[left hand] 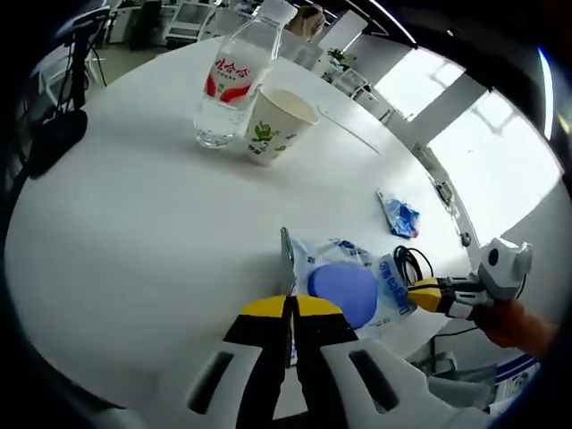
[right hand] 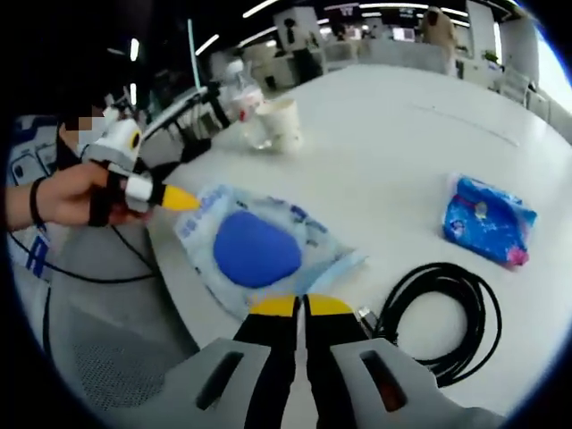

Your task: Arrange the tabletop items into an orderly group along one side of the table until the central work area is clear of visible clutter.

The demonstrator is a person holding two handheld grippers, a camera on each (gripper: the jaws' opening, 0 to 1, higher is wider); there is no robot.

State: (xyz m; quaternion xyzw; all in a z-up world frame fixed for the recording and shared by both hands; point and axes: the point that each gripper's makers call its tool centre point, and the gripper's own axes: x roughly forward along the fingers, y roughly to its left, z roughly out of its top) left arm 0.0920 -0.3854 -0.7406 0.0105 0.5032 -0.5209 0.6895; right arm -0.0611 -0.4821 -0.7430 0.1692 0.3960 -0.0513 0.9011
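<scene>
Item: clear plastic pouch [left hand: 347, 288] with blue print, enclosing a round blue pad [right hand: 255, 248]. It lies flat near the worktop [left hand: 134, 223] edge. In the left gripper view its long axis runs from 9 to 3 o'clock; in the right gripper view, from 10 to 4 o'clock.

Left tongs [left hand: 292, 306]: yellow tips pressed together on the pouch's near edge at 6 o'clock, pinching it. In the right gripper view they [right hand: 179, 199] meet the pouch's corner at 9 o'clock, held by a person's hand [right hand: 67, 192].

Right tongs [right hand: 301, 307]: yellow tips pressed together at the pouch's near edge, at 6 o'clock; whether they pinch the film cannot be told from that view. In the left gripper view they [left hand: 424, 293] touch the pouch's right end at 3 o'clock.

Containers: a clear water bottle [left hand: 231, 85] with a red label, upright, at 12 o'clock in the left gripper view; its contents cannot be told. Touching it on the right, a white paper cup [left hand: 275, 125] with green print, upright; its inside is not visible.

Other: a small blue packet [right hand: 488, 220] at 3 o'clock in the right gripper view, lying flat, well apart from the pouch. A coiled black cable [right hand: 438, 317] at 4 o'clock, just beside the right tongs.
</scene>
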